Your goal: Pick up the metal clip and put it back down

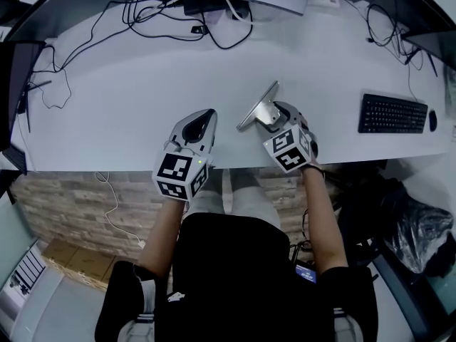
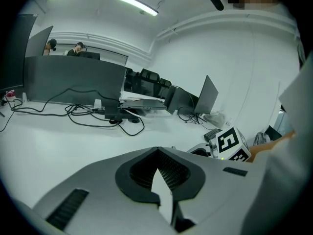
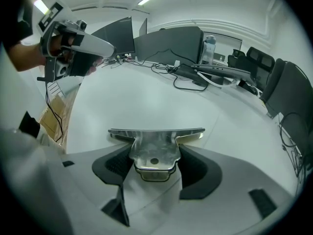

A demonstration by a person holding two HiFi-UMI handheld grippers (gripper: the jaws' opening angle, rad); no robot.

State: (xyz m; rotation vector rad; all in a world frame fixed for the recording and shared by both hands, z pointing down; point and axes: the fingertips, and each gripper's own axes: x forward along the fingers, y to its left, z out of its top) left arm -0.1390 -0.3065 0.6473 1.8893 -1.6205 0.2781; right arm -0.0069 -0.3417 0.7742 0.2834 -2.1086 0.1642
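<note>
Metal clip (image 3: pixel 152 150) sits between my right gripper's (image 3: pixel 156 166) spread jaws, long bar crosswise beyond them; left gripper (image 1: pixel 202 123), pressed together, hovers farther from the clip.

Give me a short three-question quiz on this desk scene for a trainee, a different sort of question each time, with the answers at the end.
1. True or false: the left gripper has the shiny metal clip between its jaws.
2. Multiple choice: in the head view, the flat black keyboard lies on the white desk
A) to the right of the right gripper
B) between the two grippers
C) to the left of the left gripper
3. Short answer: how do the right gripper's jaws stand?

Key: 1 false, the left gripper has nothing between its jaws. 2 A. 3 wide apart, with the shiny metal clip between them.
</note>
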